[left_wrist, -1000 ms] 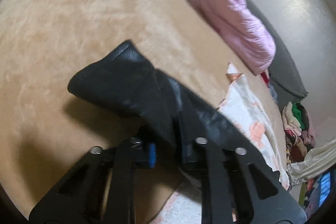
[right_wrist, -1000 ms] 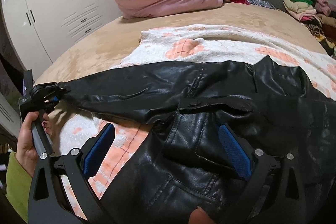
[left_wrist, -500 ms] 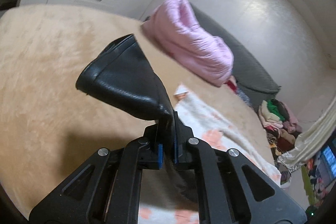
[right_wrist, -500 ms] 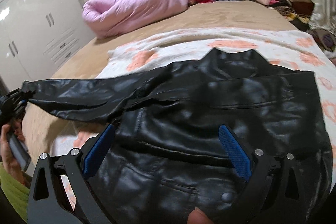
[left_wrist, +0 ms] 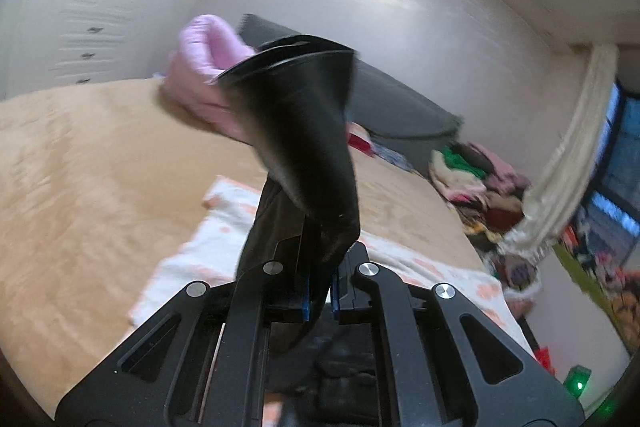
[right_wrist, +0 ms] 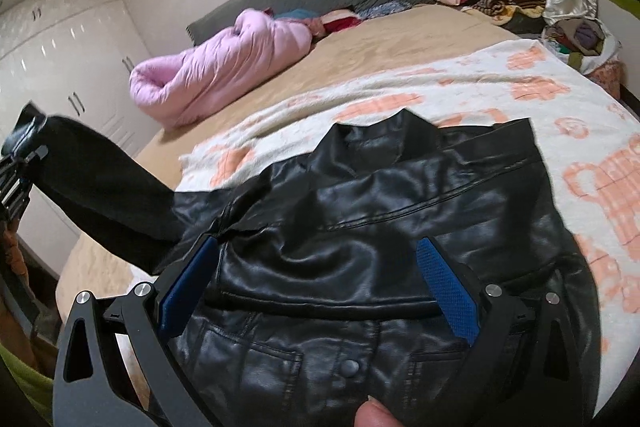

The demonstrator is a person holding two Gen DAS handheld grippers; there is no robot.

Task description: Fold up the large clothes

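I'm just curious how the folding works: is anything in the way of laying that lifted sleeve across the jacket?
Nothing visible. The left gripper holds the sleeve raised beside the black leather jacket, whose front lies bare. The right gripper hovers open over it and might need to move aside.

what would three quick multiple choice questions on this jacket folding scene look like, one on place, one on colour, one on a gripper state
1. Where does the black leather jacket lie?
A. on the white and orange blanket
B. on the clothes pile
C. in a drawer

2. What colour is the rolled quilt near the headboard?
A. green
B. pink
C. grey

3. How is the left gripper?
A. open, holding nothing
B. shut on the jacket sleeve
C. resting on the floor

Answers: 1 A, the blanket shows all round the jacket body. 2 B, it is plainly pink. 3 B, its pads pinch the sleeve, which is lifted; the right gripper is open over the jacket.
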